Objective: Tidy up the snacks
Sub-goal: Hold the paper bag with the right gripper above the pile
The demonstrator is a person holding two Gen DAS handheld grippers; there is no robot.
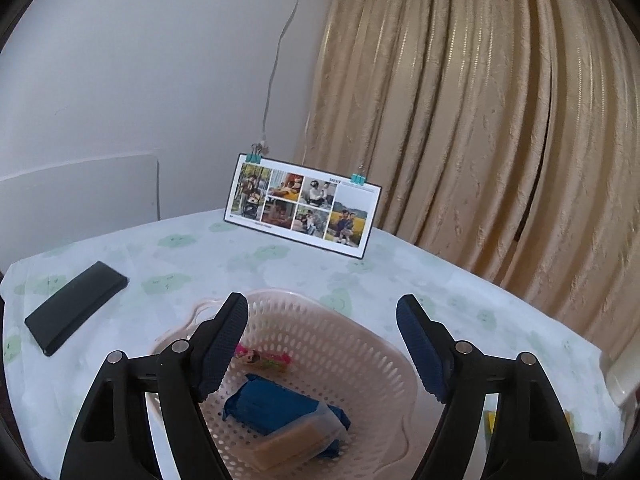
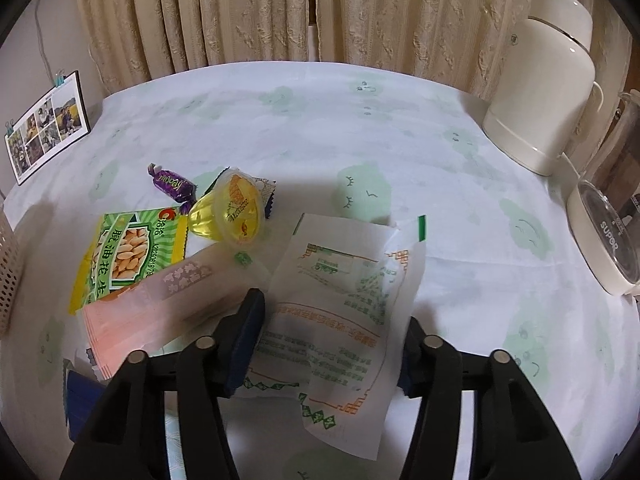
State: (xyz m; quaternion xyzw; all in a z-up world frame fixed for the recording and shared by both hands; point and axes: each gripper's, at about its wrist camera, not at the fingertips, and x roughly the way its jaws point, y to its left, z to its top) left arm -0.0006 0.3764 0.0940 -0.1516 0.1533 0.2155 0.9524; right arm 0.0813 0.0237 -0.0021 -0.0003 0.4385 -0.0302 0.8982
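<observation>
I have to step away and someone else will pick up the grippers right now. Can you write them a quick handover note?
Left gripper: open, empty, above the pink basket.
Right gripper: open around the white packet, not closed on it.
Done: blue packet and a small candy lie in the basket.
Left on the table: white packet, pink packet, peanut bag, jelly cup, purple candy.

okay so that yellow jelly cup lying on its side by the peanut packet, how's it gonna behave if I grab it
The yellow jelly cup lies on its side and looks rounded, so a nudge will probably roll it toward the peanut packet. Its clear plastic looks smooth, likely slippery between the pads. The foil lid seems thin; squeeze gently.
</observation>
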